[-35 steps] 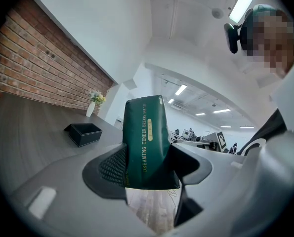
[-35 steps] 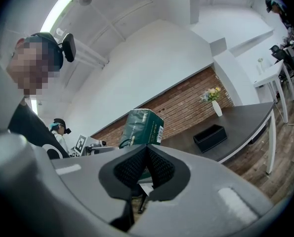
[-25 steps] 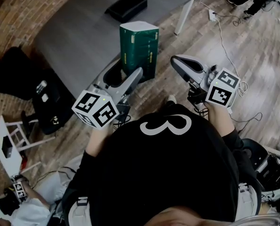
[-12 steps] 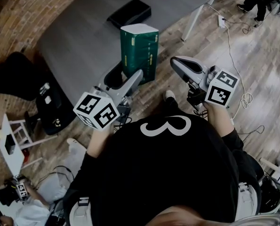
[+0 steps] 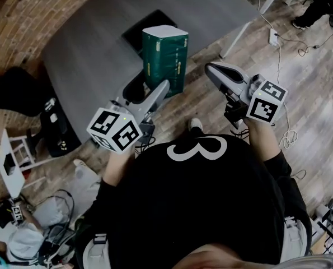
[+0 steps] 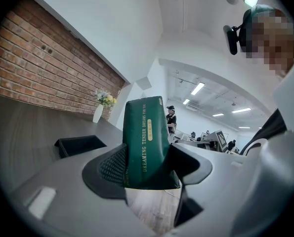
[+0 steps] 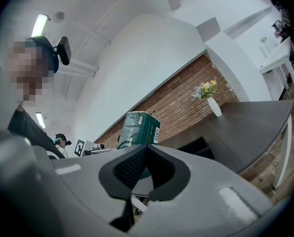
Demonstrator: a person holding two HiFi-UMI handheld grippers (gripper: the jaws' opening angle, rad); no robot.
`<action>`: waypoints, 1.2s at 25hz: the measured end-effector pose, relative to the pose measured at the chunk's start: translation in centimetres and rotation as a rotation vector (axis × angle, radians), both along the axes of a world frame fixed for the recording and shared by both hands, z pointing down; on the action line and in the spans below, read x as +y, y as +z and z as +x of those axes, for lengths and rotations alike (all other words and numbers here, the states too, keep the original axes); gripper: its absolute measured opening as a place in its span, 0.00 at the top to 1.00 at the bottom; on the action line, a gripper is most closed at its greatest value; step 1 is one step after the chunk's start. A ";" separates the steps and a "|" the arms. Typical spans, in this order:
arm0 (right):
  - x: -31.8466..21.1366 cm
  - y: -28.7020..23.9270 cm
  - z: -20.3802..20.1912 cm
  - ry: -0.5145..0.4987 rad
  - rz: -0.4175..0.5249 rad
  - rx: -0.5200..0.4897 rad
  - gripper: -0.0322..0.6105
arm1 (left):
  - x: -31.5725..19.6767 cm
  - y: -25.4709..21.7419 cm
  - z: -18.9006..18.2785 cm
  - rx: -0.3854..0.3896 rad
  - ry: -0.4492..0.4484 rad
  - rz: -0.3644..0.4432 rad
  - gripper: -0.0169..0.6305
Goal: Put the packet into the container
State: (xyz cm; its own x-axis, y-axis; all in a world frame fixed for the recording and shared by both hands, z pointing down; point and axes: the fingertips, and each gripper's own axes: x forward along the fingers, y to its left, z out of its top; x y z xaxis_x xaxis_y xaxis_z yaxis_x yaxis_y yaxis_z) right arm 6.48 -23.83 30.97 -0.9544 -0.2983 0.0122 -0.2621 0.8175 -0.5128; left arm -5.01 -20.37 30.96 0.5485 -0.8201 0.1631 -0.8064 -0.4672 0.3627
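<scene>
A dark green packet (image 5: 165, 60) with a white top stands upright between the jaws of my left gripper (image 5: 149, 89), which is shut on its lower part. In the left gripper view the packet (image 6: 144, 142) fills the gap between the pads of the left gripper (image 6: 144, 171). My right gripper (image 5: 216, 72) hangs to the right of the packet, shut and empty; its pads meet in the right gripper view (image 7: 146, 154), where the packet (image 7: 142, 127) shows behind. The black open container (image 5: 137, 35) lies on the grey table (image 5: 82, 43), partly hidden behind the packet.
The table's white leg (image 5: 245, 26) stands on the wood floor at the right, near a power strip and cables (image 5: 275, 37). A black bag (image 5: 9, 91) and a white stool (image 5: 12, 164) sit at the left. A white vase with flowers (image 7: 213, 104) stands on the table's far end.
The table and the container have slid nearer and down in the head view, so the container now sits just behind the packet. Both grippers keep their pose; the packet stays gripped.
</scene>
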 end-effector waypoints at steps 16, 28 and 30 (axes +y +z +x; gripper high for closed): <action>-9.1 -0.7 -0.3 -0.118 0.005 -0.027 0.95 | -8.6 -1.4 -0.4 -0.058 -0.123 0.032 0.51; -16.1 -0.5 -5.2 -0.118 -0.034 -0.001 0.95 | -16.6 -0.6 -7.5 -0.117 -0.154 0.023 0.51; -17.4 -0.3 -5.8 -0.116 -0.041 -0.003 0.95 | -17.9 -0.3 -8.3 -0.143 -0.148 0.017 0.51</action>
